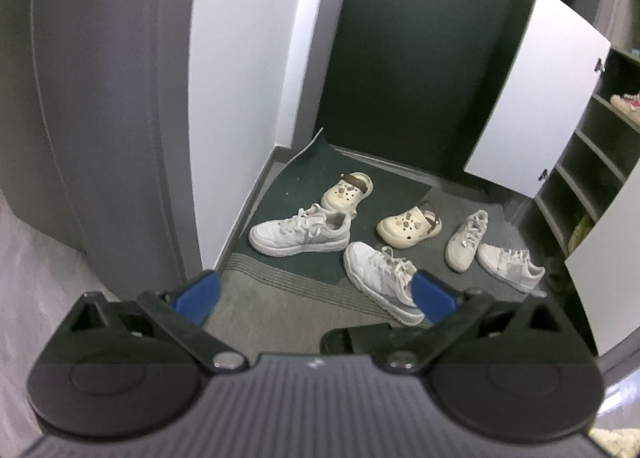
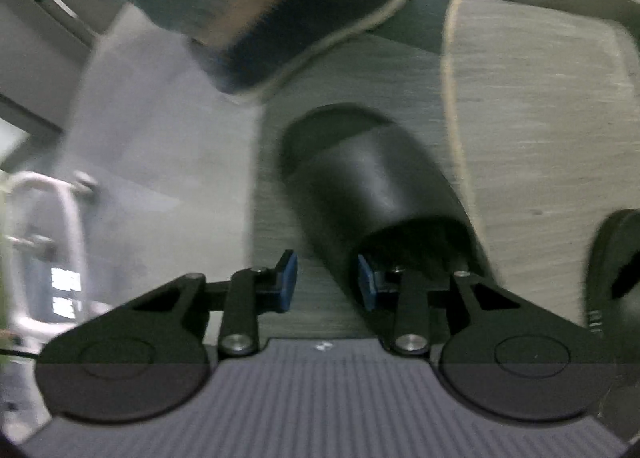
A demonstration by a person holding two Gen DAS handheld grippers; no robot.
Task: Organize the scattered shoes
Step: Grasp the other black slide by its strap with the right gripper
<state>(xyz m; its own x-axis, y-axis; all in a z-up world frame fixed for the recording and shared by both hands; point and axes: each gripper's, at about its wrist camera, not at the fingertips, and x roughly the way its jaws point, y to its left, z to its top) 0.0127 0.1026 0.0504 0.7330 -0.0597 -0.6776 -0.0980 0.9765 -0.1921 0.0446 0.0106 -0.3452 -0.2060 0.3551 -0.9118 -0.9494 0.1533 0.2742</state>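
The right gripper (image 2: 327,283) is shown half-closed beside a black slipper (image 2: 376,182), nothing clamped; the pick-up step is judged underway, and realignment over its edge is required.

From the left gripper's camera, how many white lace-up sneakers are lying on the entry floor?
4. One sneaker lies on the dark mat by the wall, one nearest the camera, and two at right, and, near the open cabinet. More may be hidden.

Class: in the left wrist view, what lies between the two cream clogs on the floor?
Only bare dark green mat separates the far clog from the near clog, in the left wrist view.
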